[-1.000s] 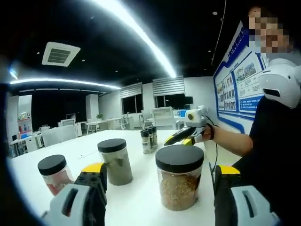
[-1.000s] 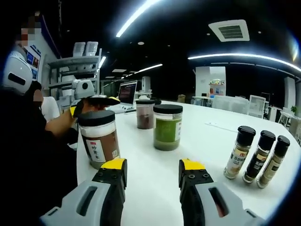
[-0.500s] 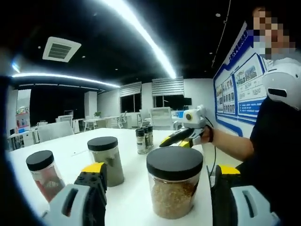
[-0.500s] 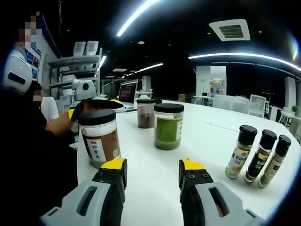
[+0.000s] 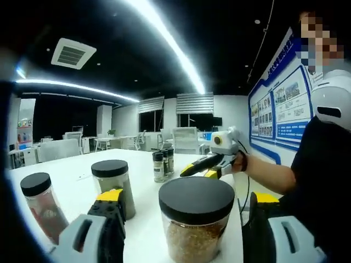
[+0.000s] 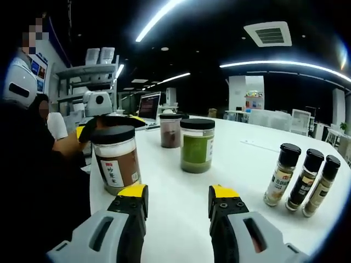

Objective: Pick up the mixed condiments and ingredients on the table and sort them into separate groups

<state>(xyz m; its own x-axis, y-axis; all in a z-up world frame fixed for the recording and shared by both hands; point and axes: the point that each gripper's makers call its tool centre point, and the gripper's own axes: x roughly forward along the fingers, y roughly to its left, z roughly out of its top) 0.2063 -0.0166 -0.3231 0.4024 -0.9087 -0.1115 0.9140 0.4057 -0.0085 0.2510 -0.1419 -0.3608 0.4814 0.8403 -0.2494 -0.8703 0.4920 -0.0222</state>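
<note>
In the left gripper view, the left gripper has its yellow-tipped grey fingers spread wide apart, with a clear plastic jar of tan granules with a black lid standing between them on the white surface; whether the fingers touch it cannot be told. To its left, a little further out, stands a clear jar of grey-green powder with a black lid, and at the far left a clear jar of reddish flakes with a black lid. Beyond them a close group of small black-capped spice bottles stands upright, and just right of it the right gripper reaches in from a person's hand.

In the right gripper view, the right gripper holds its fingers apart above bare surface, gripping nothing. Near left stands a clear jar of brown powder with a red-lettered label. Further out is a clear jar of green powder, then a clear jar of dark reddish-brown contents behind it. To the right, three slim black-capped spice bottles stand side by side. Behind the brown jar the left gripper comes in, and further back sits a laptop.
</note>
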